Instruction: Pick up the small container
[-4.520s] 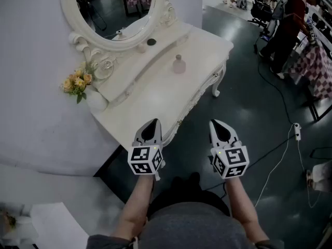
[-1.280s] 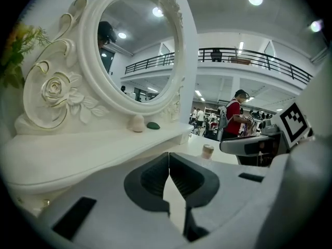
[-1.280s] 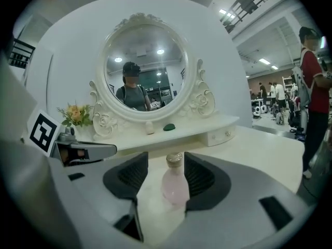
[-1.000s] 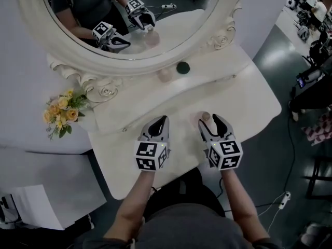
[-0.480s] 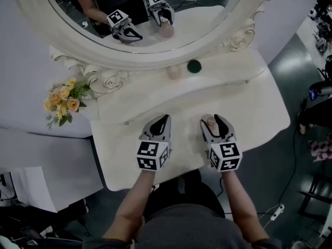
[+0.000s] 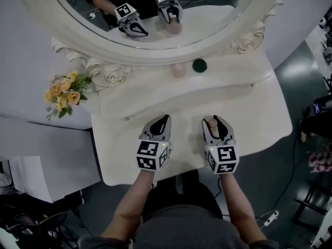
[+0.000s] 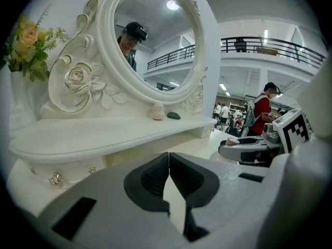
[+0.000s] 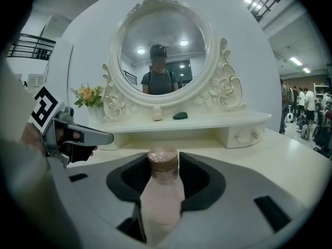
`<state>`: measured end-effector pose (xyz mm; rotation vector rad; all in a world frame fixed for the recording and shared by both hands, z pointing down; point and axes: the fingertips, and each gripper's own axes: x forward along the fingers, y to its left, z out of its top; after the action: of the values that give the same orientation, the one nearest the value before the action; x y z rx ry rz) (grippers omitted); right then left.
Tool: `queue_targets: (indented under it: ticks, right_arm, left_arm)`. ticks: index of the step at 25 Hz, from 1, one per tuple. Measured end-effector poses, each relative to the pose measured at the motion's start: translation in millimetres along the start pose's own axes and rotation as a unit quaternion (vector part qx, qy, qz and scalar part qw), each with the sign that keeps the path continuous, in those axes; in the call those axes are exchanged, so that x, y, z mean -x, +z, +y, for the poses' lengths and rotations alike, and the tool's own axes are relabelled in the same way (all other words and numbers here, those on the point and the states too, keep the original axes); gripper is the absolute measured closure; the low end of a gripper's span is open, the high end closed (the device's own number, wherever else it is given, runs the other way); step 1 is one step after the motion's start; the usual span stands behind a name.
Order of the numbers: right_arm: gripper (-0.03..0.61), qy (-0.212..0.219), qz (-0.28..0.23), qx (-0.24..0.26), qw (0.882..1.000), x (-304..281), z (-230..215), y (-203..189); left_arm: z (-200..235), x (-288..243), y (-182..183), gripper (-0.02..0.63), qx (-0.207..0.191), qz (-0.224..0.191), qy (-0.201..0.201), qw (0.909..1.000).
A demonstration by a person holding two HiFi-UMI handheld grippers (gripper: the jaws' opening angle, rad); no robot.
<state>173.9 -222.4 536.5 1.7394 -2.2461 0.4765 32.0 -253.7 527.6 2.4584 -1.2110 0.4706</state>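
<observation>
Standing between the fingers point(image 8: 198, 180) of the right gripper point(image 8: 163, 166) is the small container point(image 8: 162, 196), a pale pink bottle with a browner cap. The pads are pressed against its shoulders, just under the cap. Its base is hidden, so I cannot tell whether it has left the table point(image 6: 251, 113). It looks light and rigid, probably frosted glass or hard plastic. A smooth, tapering body like that may slip upward out of a loose pinch, so the wider body below the neck seems the safer place to hold it, with firm but gentle pressure. What it holds cannot be seen through the cloudy wall.

The left gripper point(image 7: 169, 166) is beside the right one, with its fingers point(image 7: 151, 179) clenched tip to tip on nothing. Beyond both sets of fingers, on the raised shelf, sit a small pale jar point(image 6: 178, 69) and a dark green lid-like piece point(image 6: 199, 65). The jar's contents are not visible.
</observation>
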Motion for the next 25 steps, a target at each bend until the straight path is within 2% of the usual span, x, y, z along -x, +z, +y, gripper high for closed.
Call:
queue_targets:
  ticks: [8, 19, 25]
  right_arm:
    - [0.433, 0.005, -0.003, 0.032, 0.999, 1, 2, 0]
    - [0.436, 0.002, -0.010, 0.015, 1.000, 8, 3, 4]
    - [0.434, 0.011, -0.032, 0.018, 0.999, 18, 15, 26]
  left_arm:
    - [-2, 6, 2, 0.606, 0.004, -0.004, 0.007, 1.0000]
    - [5, 26, 6, 0.606, 0.004, -0.014, 0.028, 0.9995]
    - [7, 38, 9, 0.606, 0.005, -0.025, 0.037, 0.9990]
